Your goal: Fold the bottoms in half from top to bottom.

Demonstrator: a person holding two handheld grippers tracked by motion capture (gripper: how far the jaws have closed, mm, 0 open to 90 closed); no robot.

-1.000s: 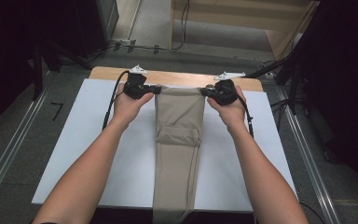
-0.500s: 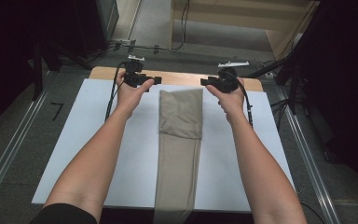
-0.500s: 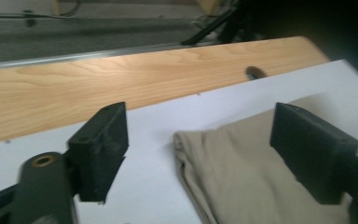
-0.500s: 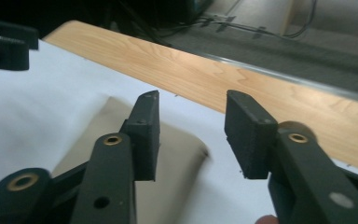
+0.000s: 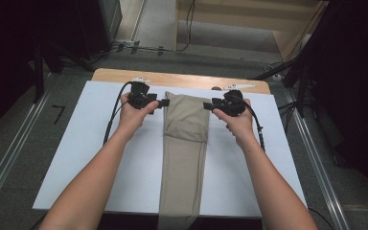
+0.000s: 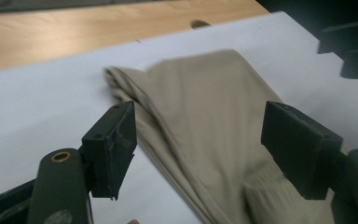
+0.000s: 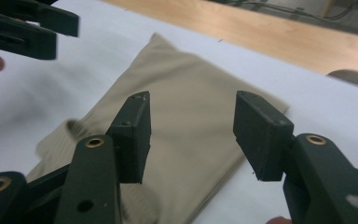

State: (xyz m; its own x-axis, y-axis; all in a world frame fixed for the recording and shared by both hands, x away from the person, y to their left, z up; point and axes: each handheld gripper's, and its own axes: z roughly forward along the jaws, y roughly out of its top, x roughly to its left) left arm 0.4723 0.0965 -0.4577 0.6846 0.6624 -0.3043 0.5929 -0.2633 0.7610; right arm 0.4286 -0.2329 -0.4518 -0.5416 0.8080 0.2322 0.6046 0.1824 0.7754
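A long beige garment (image 5: 184, 139) lies lengthwise down the middle of the white board (image 5: 100, 158), its far end folded back on itself. My left gripper (image 5: 162, 103) is at the left corner of that folded end, my right gripper (image 5: 208, 105) at the right corner. In the left gripper view my left gripper (image 6: 200, 121) stands open and has just been closing a little; the garment (image 6: 205, 93) lies beyond its pads, untouched. In the right gripper view my right gripper (image 7: 193, 107) stands open and has just been opening, with the garment (image 7: 186, 79) under the gap, not pinched.
The board rests on a wooden table (image 5: 182, 79) whose bare strip runs along the far edge. The garment's near end hangs over the board's front edge. Metal rails (image 5: 9, 158) flank the table on the floor, and cables and dark stands lie behind it.
A second ago both grippers were shut on the garment's far corners. They let go, lifted back and apart, and have now come down beside the same corners with jaws open.
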